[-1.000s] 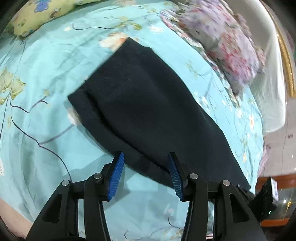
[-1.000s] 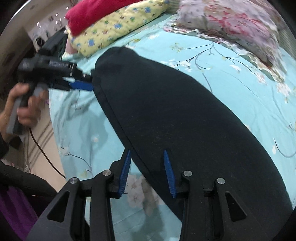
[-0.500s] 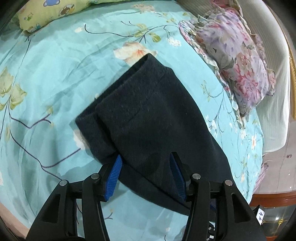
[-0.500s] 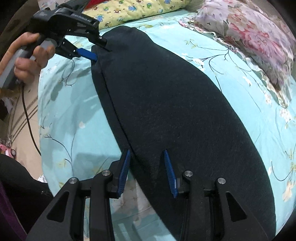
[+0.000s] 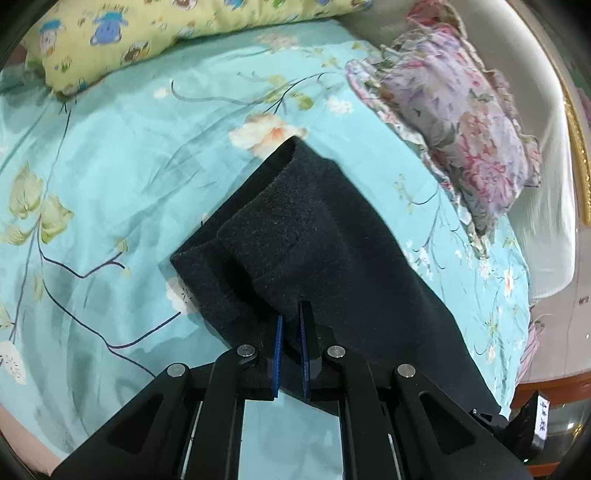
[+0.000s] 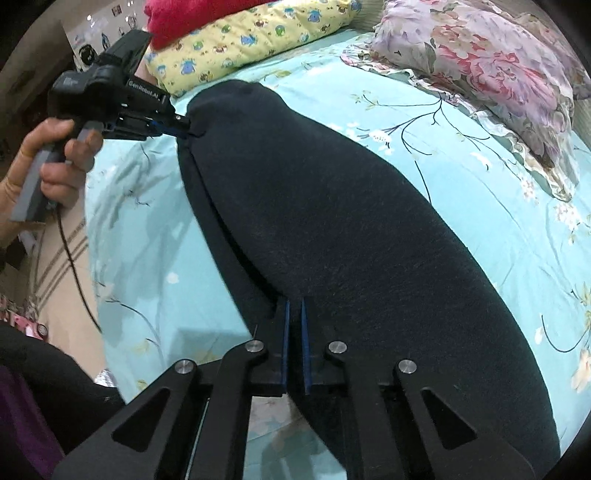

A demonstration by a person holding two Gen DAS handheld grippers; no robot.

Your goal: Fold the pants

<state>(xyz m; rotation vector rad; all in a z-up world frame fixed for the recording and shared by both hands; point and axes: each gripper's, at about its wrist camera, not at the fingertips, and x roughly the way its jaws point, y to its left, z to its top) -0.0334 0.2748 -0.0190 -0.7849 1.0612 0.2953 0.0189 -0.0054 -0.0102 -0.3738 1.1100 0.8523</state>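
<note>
Black pants (image 5: pixel 325 251) lie folded lengthwise on a turquoise floral bedsheet (image 5: pixel 110 177); they also fill the right wrist view (image 6: pixel 351 229). My left gripper (image 5: pixel 291 314) is shut on the near edge of one end of the pants. It also shows in the right wrist view (image 6: pixel 181 123), pinching the far end. My right gripper (image 6: pixel 293 310) is shut on the near edge of the other end.
A yellow cartoon pillow (image 5: pixel 147 33) lies at the back of the bed. A purple floral pillow (image 5: pixel 472 122) lies at the right. A red cushion (image 6: pixel 192 18) sits behind the yellow pillow. The bed's edge and the floor (image 6: pixel 55 266) are at the left in the right wrist view.
Both grippers were open around the pants' edge. Both have closed on the fabric, and the left has moved in toward its end.
</note>
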